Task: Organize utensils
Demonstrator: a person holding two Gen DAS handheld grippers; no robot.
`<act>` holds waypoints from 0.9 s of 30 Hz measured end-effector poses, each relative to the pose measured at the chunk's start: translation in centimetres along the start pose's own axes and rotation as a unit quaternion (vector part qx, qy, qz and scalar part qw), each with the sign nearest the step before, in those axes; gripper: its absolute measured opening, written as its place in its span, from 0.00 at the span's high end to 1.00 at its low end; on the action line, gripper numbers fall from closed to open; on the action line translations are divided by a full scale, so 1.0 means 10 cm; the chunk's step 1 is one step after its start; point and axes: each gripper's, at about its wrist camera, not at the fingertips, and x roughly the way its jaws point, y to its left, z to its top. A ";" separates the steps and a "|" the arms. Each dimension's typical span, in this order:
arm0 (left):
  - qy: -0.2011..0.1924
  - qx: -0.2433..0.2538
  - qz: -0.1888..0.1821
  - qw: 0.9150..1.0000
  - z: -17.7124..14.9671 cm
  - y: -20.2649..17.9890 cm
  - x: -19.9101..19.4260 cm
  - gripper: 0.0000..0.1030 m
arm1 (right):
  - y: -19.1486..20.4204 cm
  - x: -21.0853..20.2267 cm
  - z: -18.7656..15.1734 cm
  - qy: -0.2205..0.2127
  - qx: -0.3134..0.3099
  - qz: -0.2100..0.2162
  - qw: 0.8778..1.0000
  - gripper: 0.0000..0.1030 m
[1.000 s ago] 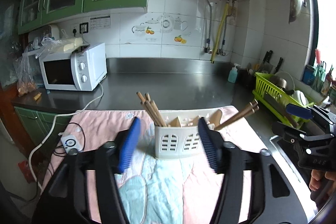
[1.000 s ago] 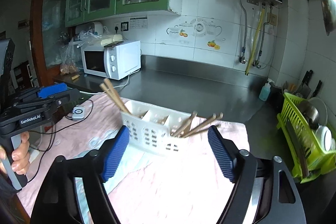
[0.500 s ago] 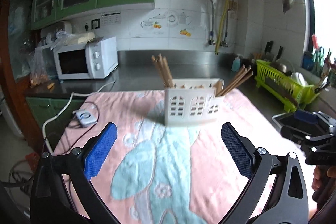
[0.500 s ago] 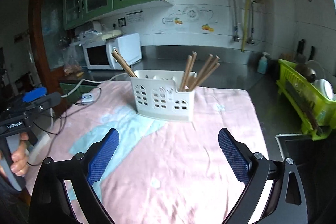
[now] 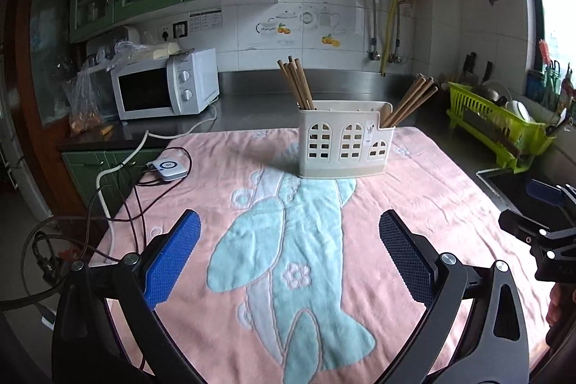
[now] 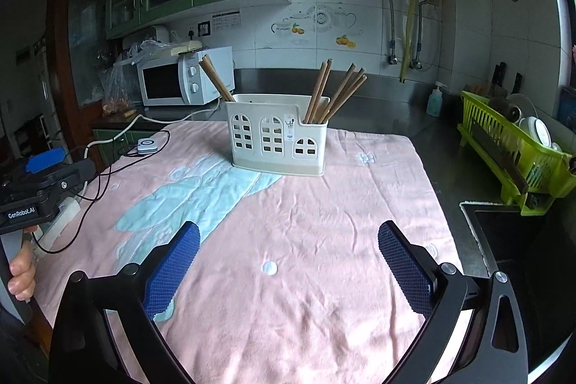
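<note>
Left tool (image 5: 288, 254) wide, right tool (image 6: 288, 258) opening — both empty, short of the caddy (image 6: 277, 135).

We look from two fisheye cameras, one riding each hand-held gripper, both tilted down across the towel-covered bench (image 5: 450, 189) toward the tiled back wall. The left view faces the white utensil caddy (image 5: 343, 144) head-on; the right view (image 6: 277, 139) sees it from further right, at a slight angle. Both share the caddy, the microwave (image 5: 165, 85) and the green dish rack (image 6: 518, 150), none close.
</note>
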 end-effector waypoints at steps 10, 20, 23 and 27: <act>0.013 0.017 0.007 1.000 -0.16 -0.03 -0.03 0.05 | 0.06 -0.06 -0.06 0.001 0.000 0.005 1.000 0.07; 0.017 0.016 0.009 1.000 -0.19 -0.05 -0.03 0.05 | 0.06 -0.06 -0.09 0.004 0.003 0.008 1.000 0.07; 0.017 0.016 0.010 1.000 -0.19 -0.06 -0.02 0.05 | 0.05 -0.06 -0.09 0.004 0.003 0.009 1.000 0.07; 0.019 0.015 0.010 1.000 -0.19 -0.06 -0.02 0.05 | 0.05 -0.07 -0.09 0.002 0.004 0.009 1.000 0.07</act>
